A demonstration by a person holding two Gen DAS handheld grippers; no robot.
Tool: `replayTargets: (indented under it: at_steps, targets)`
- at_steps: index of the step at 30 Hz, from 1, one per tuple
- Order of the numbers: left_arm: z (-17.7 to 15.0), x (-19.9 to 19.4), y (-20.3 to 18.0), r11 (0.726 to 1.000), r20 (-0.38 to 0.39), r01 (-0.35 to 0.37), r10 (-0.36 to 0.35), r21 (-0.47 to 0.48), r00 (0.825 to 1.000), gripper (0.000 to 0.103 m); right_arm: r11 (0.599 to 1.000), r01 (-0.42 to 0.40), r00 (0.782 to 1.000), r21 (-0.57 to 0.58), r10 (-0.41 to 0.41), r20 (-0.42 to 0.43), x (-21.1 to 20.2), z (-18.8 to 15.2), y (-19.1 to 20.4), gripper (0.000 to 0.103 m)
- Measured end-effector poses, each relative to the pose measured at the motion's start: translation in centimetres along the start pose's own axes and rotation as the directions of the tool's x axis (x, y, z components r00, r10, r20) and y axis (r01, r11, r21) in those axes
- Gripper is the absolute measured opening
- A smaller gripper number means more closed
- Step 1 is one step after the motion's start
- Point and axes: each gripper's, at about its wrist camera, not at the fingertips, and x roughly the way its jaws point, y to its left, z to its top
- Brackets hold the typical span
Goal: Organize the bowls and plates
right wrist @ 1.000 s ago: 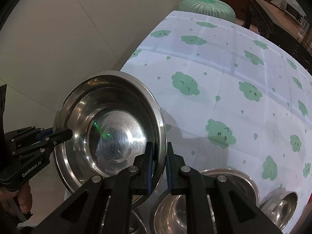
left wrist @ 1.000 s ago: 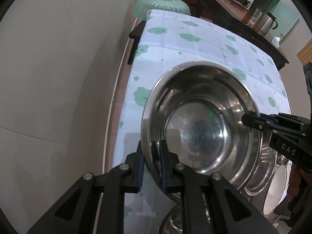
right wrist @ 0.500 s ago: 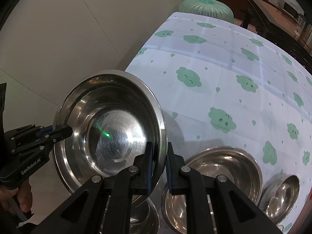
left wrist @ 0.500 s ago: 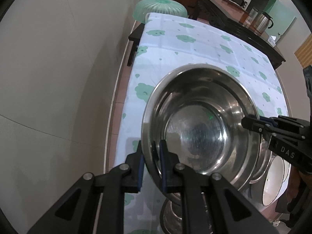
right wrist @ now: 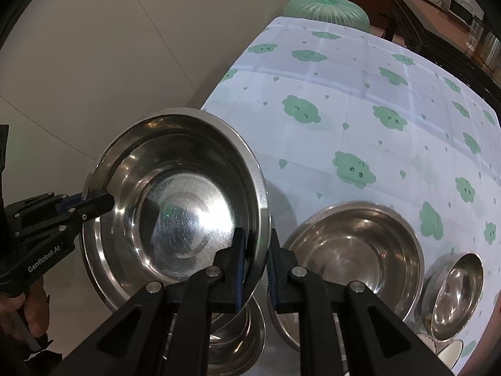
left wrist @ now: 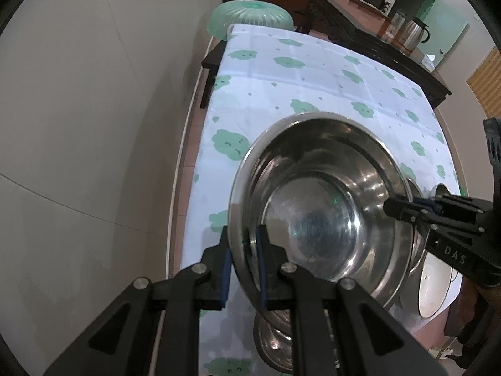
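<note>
Left wrist view shows the left gripper (left wrist: 243, 263) clamped on the near-left rim of a large stainless steel bowl (left wrist: 316, 216), its blue pads on either side of the thin wall. The bowl is empty, tilted, and lifted clear of the cloud-print tablecloth (left wrist: 281, 100). On the bowl's far right rim the right gripper (left wrist: 391, 208) pinches the opposite edge. Under the raised bowl sits another steel bowl (left wrist: 272, 341), and a white bowl (left wrist: 435, 288) shows at the right; their contents cannot be made out from here.

Pale floor (left wrist: 78, 125) runs along the table's left edge, bare and wide. Most of the cloth beyond the bowl lies uncovered up to a green plastic stool (left wrist: 250, 18) at the far end. A dark sideboard (left wrist: 391, 53) with a metal kettle (left wrist: 413, 33) flanks the right side.

Right wrist view has the left gripper (right wrist: 97, 203) at the left and the right gripper (right wrist: 255, 266) narrowly shut on the near-right rim of the held bowl (right wrist: 175, 206). Only this view shows a medium steel bowl (right wrist: 353, 250), empty, standing on the cloth just right of the held one, and a small steel bowl (right wrist: 457, 294), also empty, near the table's right edge. A hand (right wrist: 34, 310) grips the left tool's handle.
</note>
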Motion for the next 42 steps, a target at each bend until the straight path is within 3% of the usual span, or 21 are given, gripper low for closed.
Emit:
replayTargets:
  at_steps: [42]
  targets:
    - [-6.0,-1.5,-2.2,0.995,-0.046,0.04,-0.036,0.088,0.998,0.011,1.0,0.005,0.999,0.028,-0.004,-0.05,-1.8,-7.3,0.7,0.015]
